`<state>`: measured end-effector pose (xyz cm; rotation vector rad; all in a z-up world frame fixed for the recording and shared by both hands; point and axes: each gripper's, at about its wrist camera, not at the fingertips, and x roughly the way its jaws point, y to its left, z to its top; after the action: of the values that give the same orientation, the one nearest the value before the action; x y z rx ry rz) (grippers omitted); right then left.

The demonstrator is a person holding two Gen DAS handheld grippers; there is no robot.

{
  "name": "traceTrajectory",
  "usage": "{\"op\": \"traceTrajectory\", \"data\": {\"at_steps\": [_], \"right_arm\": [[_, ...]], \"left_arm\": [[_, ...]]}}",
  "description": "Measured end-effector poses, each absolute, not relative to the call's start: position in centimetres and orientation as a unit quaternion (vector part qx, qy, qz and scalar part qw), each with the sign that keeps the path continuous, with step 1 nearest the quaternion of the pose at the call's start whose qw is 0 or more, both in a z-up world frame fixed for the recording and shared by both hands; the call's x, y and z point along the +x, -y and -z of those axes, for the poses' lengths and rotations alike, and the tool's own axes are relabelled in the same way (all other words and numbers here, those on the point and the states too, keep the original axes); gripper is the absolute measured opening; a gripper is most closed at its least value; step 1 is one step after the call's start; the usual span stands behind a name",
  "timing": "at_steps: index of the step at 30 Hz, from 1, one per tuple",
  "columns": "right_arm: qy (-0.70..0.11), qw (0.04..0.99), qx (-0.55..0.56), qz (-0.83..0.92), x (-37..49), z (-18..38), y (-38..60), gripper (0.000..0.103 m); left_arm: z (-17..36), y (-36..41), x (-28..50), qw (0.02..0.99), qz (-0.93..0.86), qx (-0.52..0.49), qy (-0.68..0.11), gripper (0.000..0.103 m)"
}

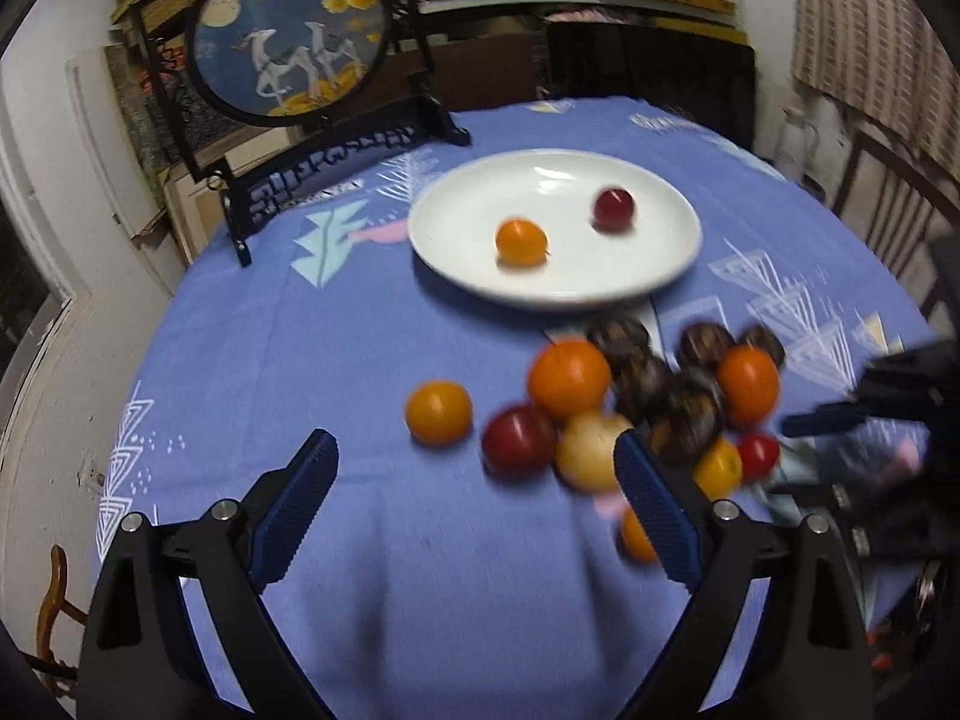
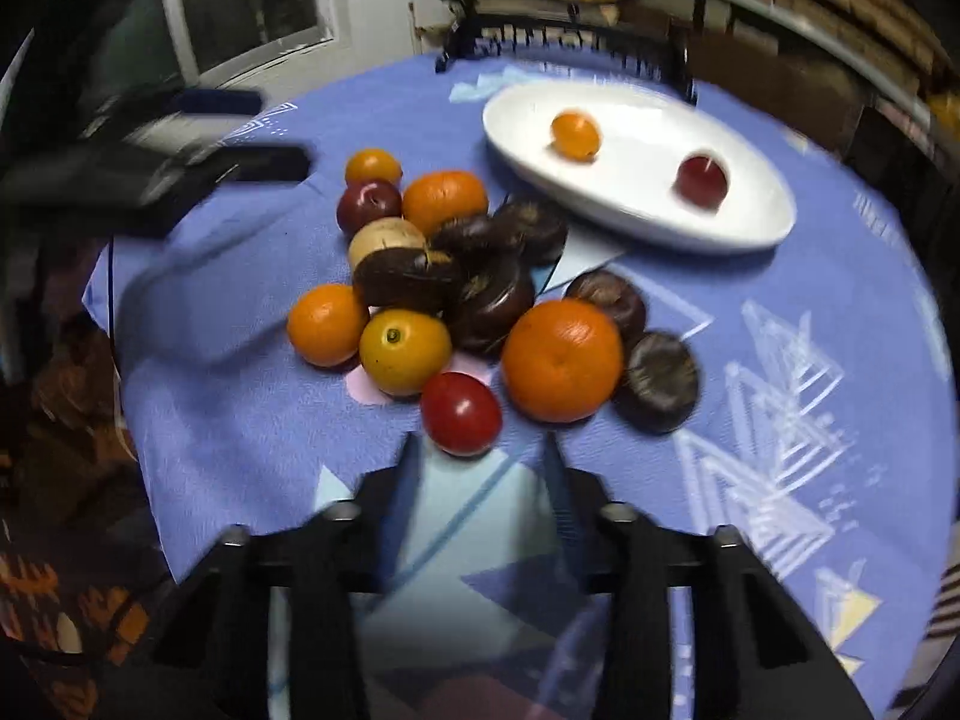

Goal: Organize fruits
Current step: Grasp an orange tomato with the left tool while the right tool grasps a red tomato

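Left tongs (image 1: pixel 474 441) spread wide, gripping nothing, held low over the cloth (image 1: pixel 312 360) with the heap just ahead toward 1 o'clock. Right tongs (image 2: pixel 480 444) parted less widely, likewise gripping nothing, tips just short of a red fruit (image 2: pixel 461 414) at 12 o'clock.

On the white plate (image 2: pixel 648 132), at 1 o'clock from the heap in the right view: two fruits, one small orange (image 2: pixel 576 135) and one dark red (image 2: pixel 701 180), lying apart.

On the cloth, counted in the right view:
- Five orange fruits: the largest (image 2: pixel 561 360) at the heap's 5 o'clock edge, a yellower one (image 2: pixel 405 351) at 7 o'clock, one (image 2: pixel 327 324) at 8 o'clock, one (image 2: pixel 444 201) at 11 o'clock, and the smallest (image 2: pixel 372 167) beyond it at the far edge.
- Two reds: the one by the right tongs and a darker one (image 2: pixel 368 204) at 10 o'clock.
- One pale fruit (image 2: pixel 387 240), touching the dark red.
- Brown fruits (image 2: pixel 492 306) piled through the middle and out to 4 o'clock, probably six, though motion blur makes the count unsure.

Behind the plate at 12 o'clock, a round painted screen (image 1: pixel 288 30) on a black stand.
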<state>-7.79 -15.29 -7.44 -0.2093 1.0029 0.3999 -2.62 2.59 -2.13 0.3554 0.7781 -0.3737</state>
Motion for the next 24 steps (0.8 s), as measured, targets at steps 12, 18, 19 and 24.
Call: {"op": "traceTrajectory", "data": {"at_steps": [12,18,19,24], "right_arm": [[-0.453,0.866,-0.085,-0.191,-8.1,6.7,16.0,0.027],[-0.452,0.873,-0.064,-0.175,-9.1,6.4,18.4,0.027],[-0.452,0.872,-0.059,-0.176,-9.1,6.5,18.6,0.027],[-0.454,0.871,-0.052,-0.180,-8.8,6.9,18.4,0.027]], "left_arm": [[6.1,0.6,-5.5,0.854,0.245,0.202,-0.411,0.091],[7.1,1.8,-4.5,0.845,0.259,0.199,-0.424,0.059],[7.2,1.9,-4.4,0.839,0.270,0.197,-0.429,0.048],[8.4,2.5,-3.7,0.828,0.271,0.190,-0.452,0.046]]}}
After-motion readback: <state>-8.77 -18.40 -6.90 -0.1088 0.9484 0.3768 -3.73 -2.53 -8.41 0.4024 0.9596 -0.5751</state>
